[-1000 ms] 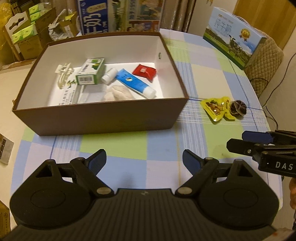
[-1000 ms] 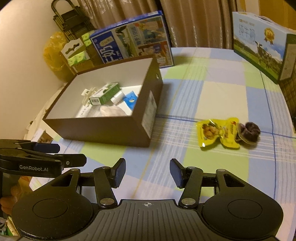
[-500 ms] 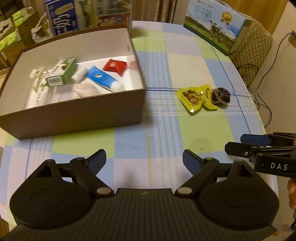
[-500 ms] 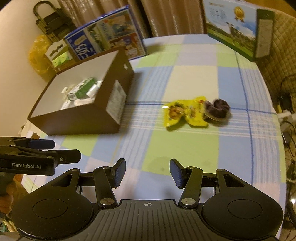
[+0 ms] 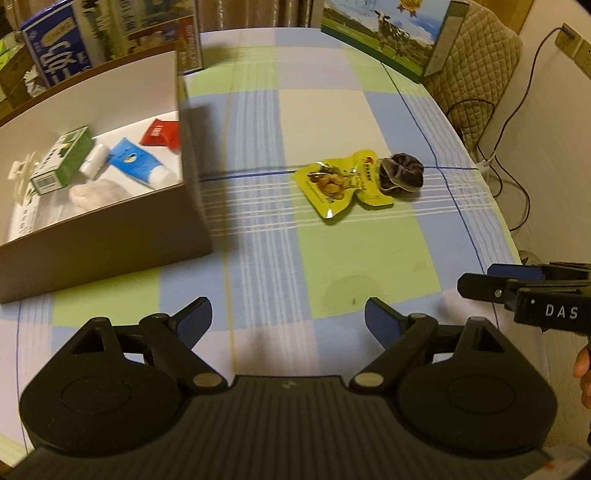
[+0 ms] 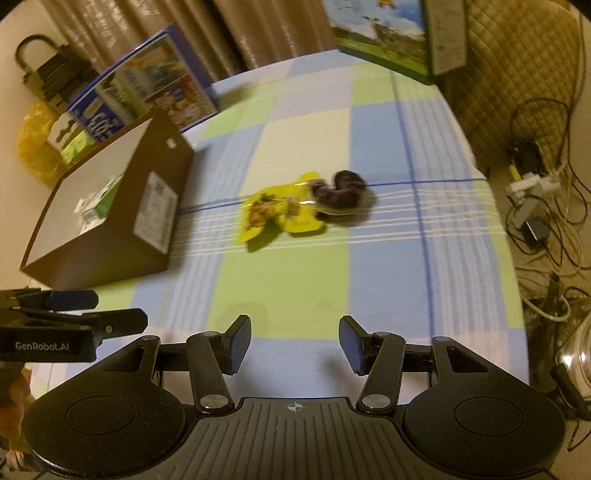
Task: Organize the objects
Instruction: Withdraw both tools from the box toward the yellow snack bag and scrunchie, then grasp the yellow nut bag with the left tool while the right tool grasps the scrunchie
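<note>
A yellow snack pouch (image 5: pixel 341 181) (image 6: pixel 280 208) lies flat on the checked tablecloth, with a dark scrunchie (image 5: pixel 402 172) (image 6: pixel 340 192) touching its right end. The brown box (image 5: pixel 110 236) (image 6: pixel 122 210) stands to their left and holds a green carton (image 5: pixel 62 159), a blue tube (image 5: pixel 138 166), a red packet (image 5: pixel 160 132) and a white clip. My left gripper (image 5: pixel 288 319) hovers open and empty over the near cloth. My right gripper (image 6: pixel 293 341) is open and empty too, well short of the pouch.
Two printed milk cartons stand at the far edge, one (image 5: pixel 55 55) behind the box and one (image 5: pixel 391 33) at the far right. A quilted chair back (image 5: pixel 476 70) and loose cables (image 6: pixel 543 192) lie beyond the table's right edge.
Both grippers have swung to the right, away from the box, so the pouch and scrunchie now sit nearer the middle of each view. Both stayed open.
</note>
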Available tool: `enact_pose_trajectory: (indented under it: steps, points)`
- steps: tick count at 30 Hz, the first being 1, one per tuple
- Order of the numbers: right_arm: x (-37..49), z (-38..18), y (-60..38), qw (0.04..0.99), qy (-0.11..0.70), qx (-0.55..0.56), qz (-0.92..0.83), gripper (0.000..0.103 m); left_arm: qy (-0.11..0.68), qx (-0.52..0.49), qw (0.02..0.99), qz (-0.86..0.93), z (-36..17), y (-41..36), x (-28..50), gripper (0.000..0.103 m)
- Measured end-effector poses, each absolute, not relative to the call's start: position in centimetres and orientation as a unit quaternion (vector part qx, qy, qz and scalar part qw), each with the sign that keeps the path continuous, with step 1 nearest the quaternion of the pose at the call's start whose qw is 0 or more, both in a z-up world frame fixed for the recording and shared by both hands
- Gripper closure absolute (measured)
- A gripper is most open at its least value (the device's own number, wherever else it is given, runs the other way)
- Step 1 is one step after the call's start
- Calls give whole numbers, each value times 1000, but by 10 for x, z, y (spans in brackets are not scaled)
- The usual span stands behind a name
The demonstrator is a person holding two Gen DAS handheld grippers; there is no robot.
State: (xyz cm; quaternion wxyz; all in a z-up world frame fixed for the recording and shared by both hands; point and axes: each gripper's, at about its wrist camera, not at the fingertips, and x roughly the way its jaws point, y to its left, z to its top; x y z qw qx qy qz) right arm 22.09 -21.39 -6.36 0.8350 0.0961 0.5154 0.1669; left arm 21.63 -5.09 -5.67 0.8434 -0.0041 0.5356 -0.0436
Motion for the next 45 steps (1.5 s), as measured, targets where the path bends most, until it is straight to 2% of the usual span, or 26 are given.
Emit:
enact_pose_trajectory:
  steps: [10, 19, 33, 45]
  points:
    - [238, -74, -245, 837, 517, 124, 131, 52, 545, 9, 836, -67, -79, -77, 246, 15]
    - [253, -83, -250, 848, 503, 109, 129, 52, 524, 45, 846, -91, -89, -92, 277, 16]
    - [271, -98, -260, 850, 503, 110, 111, 52, 517, 225, 802, -195, -127, -130, 338, 16]
    - [269, -100, -287, 847, 510, 135, 66, 52, 533, 261, 752, -285, -154, -143, 387, 13]
